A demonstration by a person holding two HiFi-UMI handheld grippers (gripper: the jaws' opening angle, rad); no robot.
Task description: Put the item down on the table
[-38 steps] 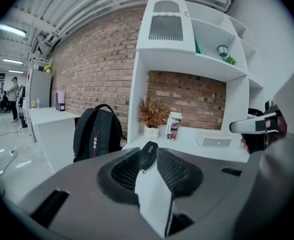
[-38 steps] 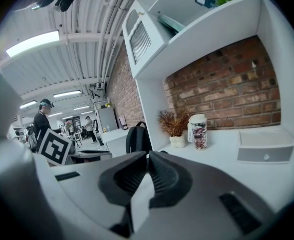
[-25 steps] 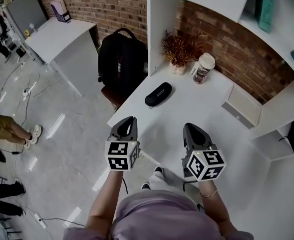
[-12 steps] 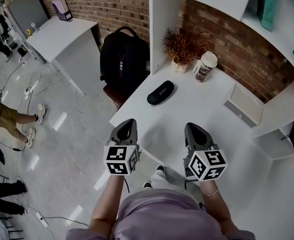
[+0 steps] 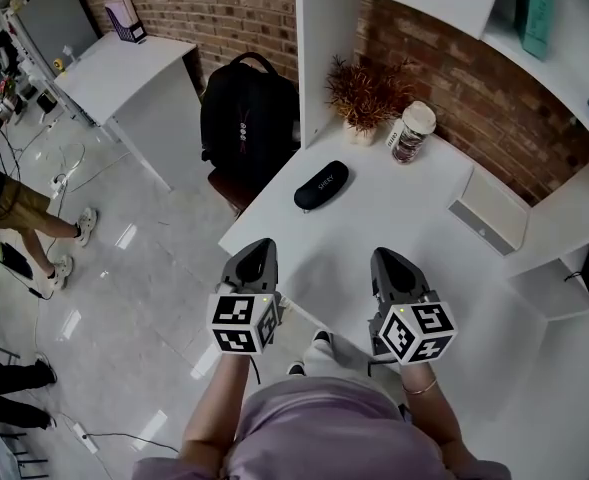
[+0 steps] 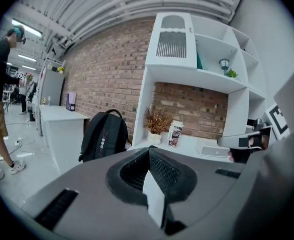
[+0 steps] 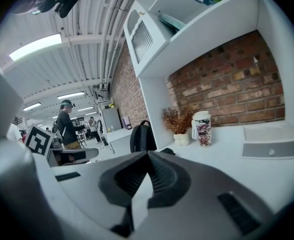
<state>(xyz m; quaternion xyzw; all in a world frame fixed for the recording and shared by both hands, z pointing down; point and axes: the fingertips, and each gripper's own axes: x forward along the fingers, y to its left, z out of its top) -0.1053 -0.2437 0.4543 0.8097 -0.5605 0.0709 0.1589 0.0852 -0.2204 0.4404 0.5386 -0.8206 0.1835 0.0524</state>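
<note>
Right now both grippers hang side by side over the near edge of the white table (image 5: 394, 238), close to the person's body. The left gripper (image 5: 261, 245) has its jaws pressed together with nothing between them, and its own view shows the ribbed pads meeting at the tip. The right gripper (image 5: 385, 256) is the same: jaws closed on each other and empty.

The black case (image 5: 321, 185) lies flat on the table, well apart from both grippers, towards the far left part of the tabletop. Beyond it, against the brick wall, stand a small dried plant (image 5: 364, 96) in a white pot and, just to its right, a lidded cup (image 5: 410, 133). A flat white box (image 5: 486, 220) sits at the far right by the shelving. A black backpack (image 5: 246, 110) rests on a chair just left of the table.
</note>
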